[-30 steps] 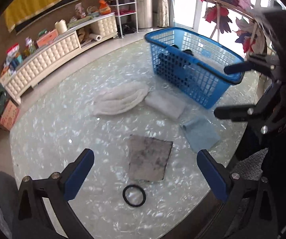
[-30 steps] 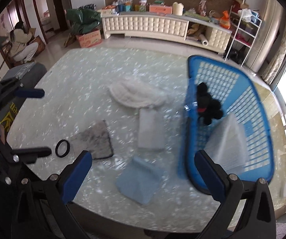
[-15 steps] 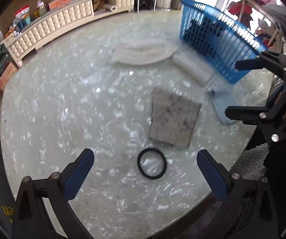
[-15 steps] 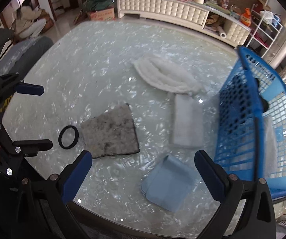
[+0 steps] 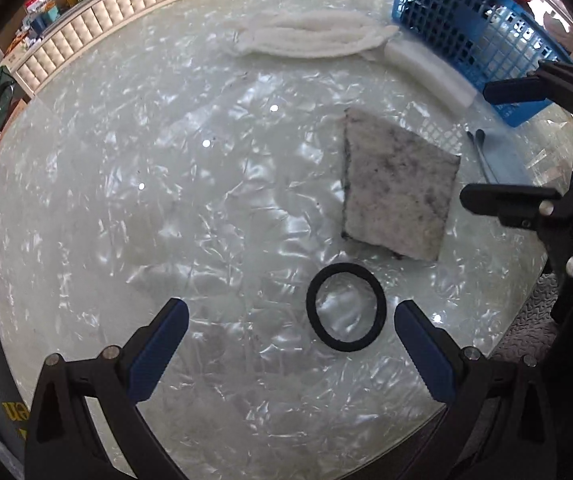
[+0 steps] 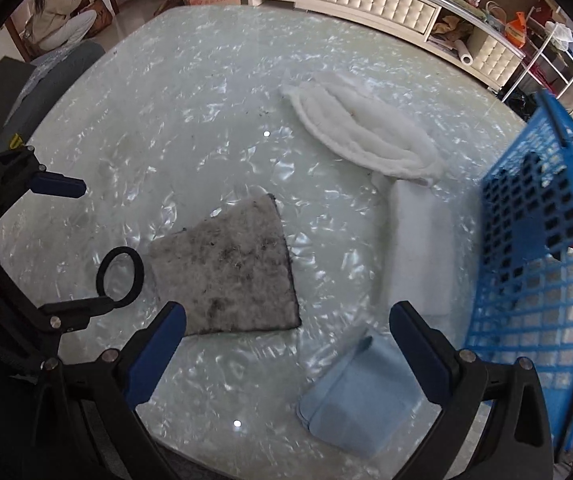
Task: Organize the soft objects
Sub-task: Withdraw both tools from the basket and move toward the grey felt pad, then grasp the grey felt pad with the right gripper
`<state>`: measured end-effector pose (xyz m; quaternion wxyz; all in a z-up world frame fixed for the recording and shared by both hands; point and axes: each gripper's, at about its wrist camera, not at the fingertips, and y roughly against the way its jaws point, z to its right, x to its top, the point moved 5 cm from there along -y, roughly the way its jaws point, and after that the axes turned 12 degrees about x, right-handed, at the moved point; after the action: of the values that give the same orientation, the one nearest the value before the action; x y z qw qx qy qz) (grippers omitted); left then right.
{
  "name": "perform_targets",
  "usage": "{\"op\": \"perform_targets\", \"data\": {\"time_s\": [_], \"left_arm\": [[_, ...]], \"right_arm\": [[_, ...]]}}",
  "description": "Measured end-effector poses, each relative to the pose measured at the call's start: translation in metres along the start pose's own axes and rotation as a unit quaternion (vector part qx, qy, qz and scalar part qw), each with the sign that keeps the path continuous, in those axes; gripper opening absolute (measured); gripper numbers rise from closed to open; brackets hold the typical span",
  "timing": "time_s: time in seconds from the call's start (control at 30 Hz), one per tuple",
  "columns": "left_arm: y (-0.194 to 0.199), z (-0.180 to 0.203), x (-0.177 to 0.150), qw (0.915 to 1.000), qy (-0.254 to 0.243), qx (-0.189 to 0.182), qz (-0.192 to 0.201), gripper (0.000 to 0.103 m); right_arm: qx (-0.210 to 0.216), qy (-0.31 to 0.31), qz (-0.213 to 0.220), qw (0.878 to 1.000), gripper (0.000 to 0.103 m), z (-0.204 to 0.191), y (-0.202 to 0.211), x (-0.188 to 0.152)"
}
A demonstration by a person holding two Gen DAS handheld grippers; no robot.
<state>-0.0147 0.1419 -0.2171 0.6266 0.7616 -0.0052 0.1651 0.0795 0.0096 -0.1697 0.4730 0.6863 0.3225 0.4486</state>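
Grippers both wide open, empty: left gripper [image 5: 290,340] over black ring [image 5: 346,307]; right gripper [image 6: 286,344] above blue cloth [image 6: 356,408]. Grey cloth [image 6: 226,276], white towels [image 6: 366,136] on table [image 6: 166,100]; basket [image 6: 546,240] beside.

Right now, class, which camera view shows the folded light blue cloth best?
The right wrist view: the light blue cloth lies nearly whole by the right tongs. The left wrist view catches only a thin strip, partly hidden behind the other tongs.

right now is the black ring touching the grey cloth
Apart. In the left wrist view a strip of bare table shows between the black ring and the near edge of the grey cloth.
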Motion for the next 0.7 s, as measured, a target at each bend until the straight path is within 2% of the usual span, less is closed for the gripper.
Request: {"op": "perform_targets", "data": {"time_s": [0.17,0.27,0.37,0.6,0.7], "left_arm": [[-0.01,0.001,-0.002,0.9999,0.001,-0.008,-0.006,0.102],[-0.015,-0.001,-0.005,0.9999,0.008,-0.009,-0.009,0.102],[-0.021,-0.009,-0.006,0.9998,0.017,-0.01,-0.005,0.102],[-0.03,-0.015,0.014,0.9999,0.011,-0.008,0.002,0.098],[-0.032,-0.015,0.016,1.0,0.006,-0.003,-0.002,0.092]], "right_arm": [[0.0,0.002,-0.004,1.0,0.103,0.001,-0.017,0.001],[0.005,-0.007,-0.014,1.0,0.095,0.005,-0.029,0.001],[0.011,-0.01,-0.018,1.0,0.093,0.006,-0.037,0.002],[0.027,-0.007,-0.017,0.999,0.093,0.004,-0.048,0.006],[0.04,-0.013,-0.02,0.999,0.093,0.006,-0.052,0.01]]}}
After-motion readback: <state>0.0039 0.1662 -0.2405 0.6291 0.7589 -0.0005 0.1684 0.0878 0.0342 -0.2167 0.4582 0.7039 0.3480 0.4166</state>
